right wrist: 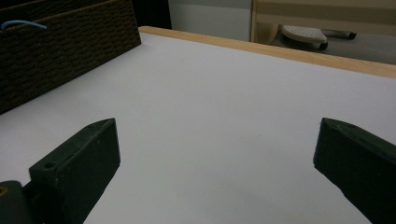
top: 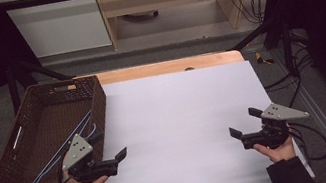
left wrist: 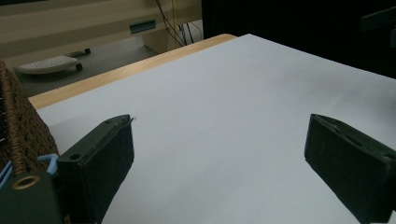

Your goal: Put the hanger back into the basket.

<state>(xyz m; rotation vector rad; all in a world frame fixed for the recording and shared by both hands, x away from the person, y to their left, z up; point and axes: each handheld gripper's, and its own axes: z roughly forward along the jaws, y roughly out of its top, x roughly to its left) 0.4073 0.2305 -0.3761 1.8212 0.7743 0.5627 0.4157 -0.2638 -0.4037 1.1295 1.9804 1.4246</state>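
My left gripper (top: 108,145) is held low over the white board (top: 181,118), right beside the near right corner of a brown wicker basket (top: 23,172). It is open with nothing between its jaws, as the left gripper view (left wrist: 224,158) confirms. My right gripper (top: 245,122) hovers over the board's right side, pointing left, also open and empty (right wrist: 217,158). Inside the basket lie thin blue hangers or wires (top: 66,144). A blue loop (right wrist: 23,23) pokes above the basket wall (right wrist: 60,51) in the right gripper view.
The board lies on a wooden table whose far edge (top: 167,67) shows beyond it. The basket wall (left wrist: 18,135) stands close to my left jaw. Cables (top: 300,77) hang off the right side. Cabinets and a floor lie behind the table.
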